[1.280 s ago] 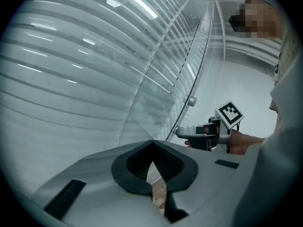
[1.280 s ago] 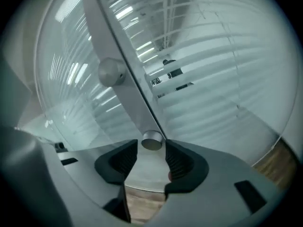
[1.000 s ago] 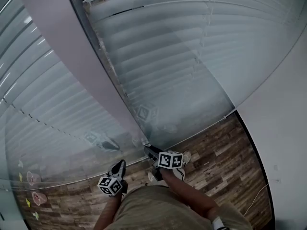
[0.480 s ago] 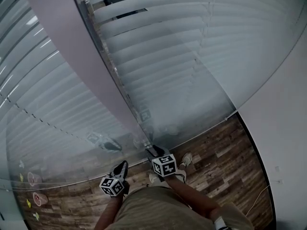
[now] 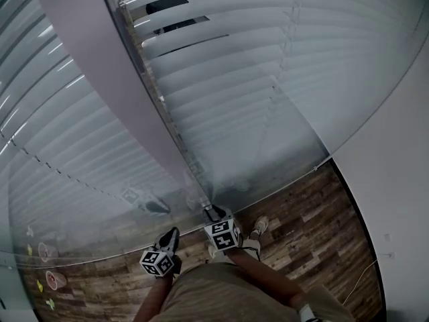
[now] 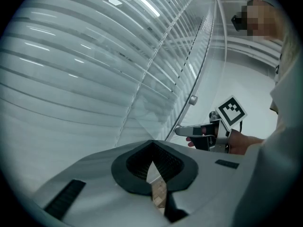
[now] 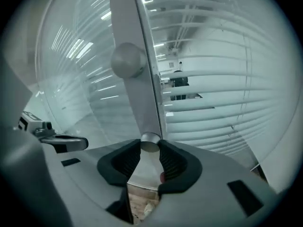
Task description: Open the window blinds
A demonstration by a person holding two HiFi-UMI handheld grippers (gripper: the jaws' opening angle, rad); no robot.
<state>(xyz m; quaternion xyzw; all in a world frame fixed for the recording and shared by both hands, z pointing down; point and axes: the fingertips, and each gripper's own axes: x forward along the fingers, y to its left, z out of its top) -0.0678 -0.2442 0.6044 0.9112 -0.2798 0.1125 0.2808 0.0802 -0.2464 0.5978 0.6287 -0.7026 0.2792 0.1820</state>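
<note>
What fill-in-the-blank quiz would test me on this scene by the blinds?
The right gripper has just closed its jaws on a small round ____ on the frame.
The left gripper, jaws shut, holds ____.
The blinds hang behind ____.
Missing: knob; nothing; glass.

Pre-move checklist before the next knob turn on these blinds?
1. Right gripper on the small round silver knob: ok. Its jaws have just been closing, and the pads sit on both sides of the knob.
2. Left gripper idle: ok. Jaws together, nothing between them.
3. White horizontal blind slats open: not ok. Dark gaps show only near the top; the lower slats lie closed.
4. Larger round grey knob higher on the post left alone: ok, nothing touches it.
5. Which way to turn to open further: cannot tell.
</note>
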